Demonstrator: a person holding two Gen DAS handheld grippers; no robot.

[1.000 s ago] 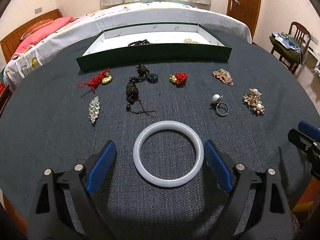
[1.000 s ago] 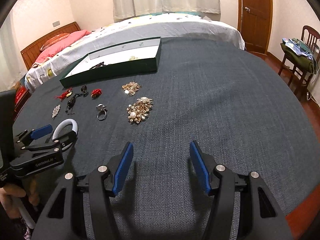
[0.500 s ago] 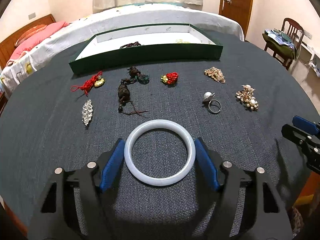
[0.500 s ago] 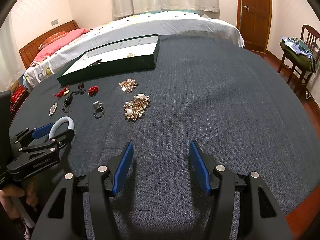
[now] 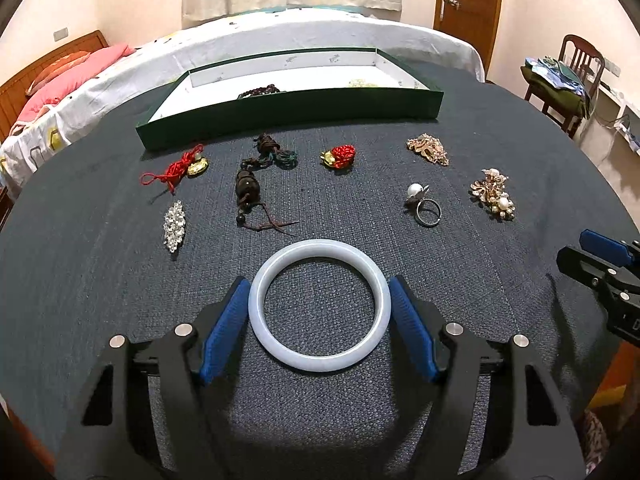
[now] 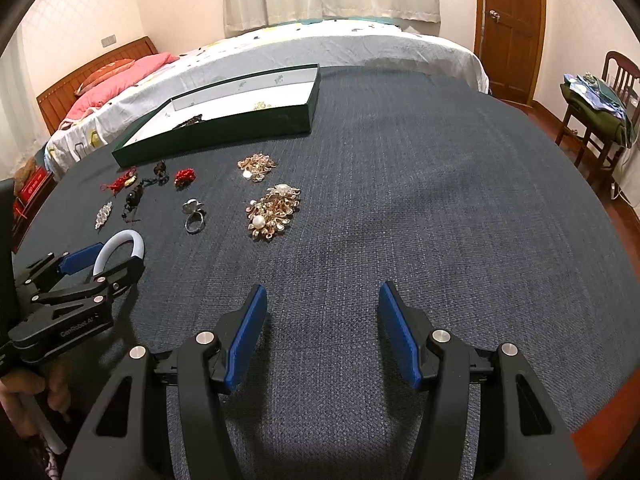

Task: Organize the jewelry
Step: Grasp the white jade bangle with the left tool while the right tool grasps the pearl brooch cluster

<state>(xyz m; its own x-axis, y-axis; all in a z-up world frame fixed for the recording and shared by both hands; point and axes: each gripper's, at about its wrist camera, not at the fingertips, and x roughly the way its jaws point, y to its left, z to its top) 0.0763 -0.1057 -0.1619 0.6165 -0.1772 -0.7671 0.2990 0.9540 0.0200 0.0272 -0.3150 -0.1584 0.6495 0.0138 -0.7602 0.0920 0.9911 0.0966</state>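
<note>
My left gripper point(image 5: 319, 312) sits low over the dark blue-grey woven tablecloth point(image 5: 80, 288), its two blue pads pressed against the left and right outer edges of the pale, milky white round bangle point(image 5: 319, 252), which lies flat between them; the gap between the pads is exactly the bangle's width. Whether the bangle has left the cloth I cannot tell. Just ahead of the bangle lies a dark brown beaded cord ornament point(image 5: 247, 192) with loose tails, and to the left of that a clear crystal leaf-shaped brooch point(image 5: 175, 226). Further ahead on the left is a red knotted cord charm with a gold piece point(image 5: 176, 168), and straight ahead a small red beaded cluster with a gold tip point(image 5: 339, 156). Ahead and to the right are a silver ring topped with a pearl point(image 5: 424, 204), a gold filigree brooch point(image 5: 428, 148) and a gold floral brooch with pearls point(image 5: 494, 200). Beyond all of these stands the long dark green tray with a white lining point(image 5: 288, 104), with a dark bead strand and a small gold piece inside it.

My right gripper point(image 6: 320, 332) hovers over bare cloth well to the right of the jewellery, pads wide apart and holding nothing. From there the left gripper point(image 6: 116, 254) shows off to the left, clasping the bangle's arc point(image 6: 120, 240)
</note>
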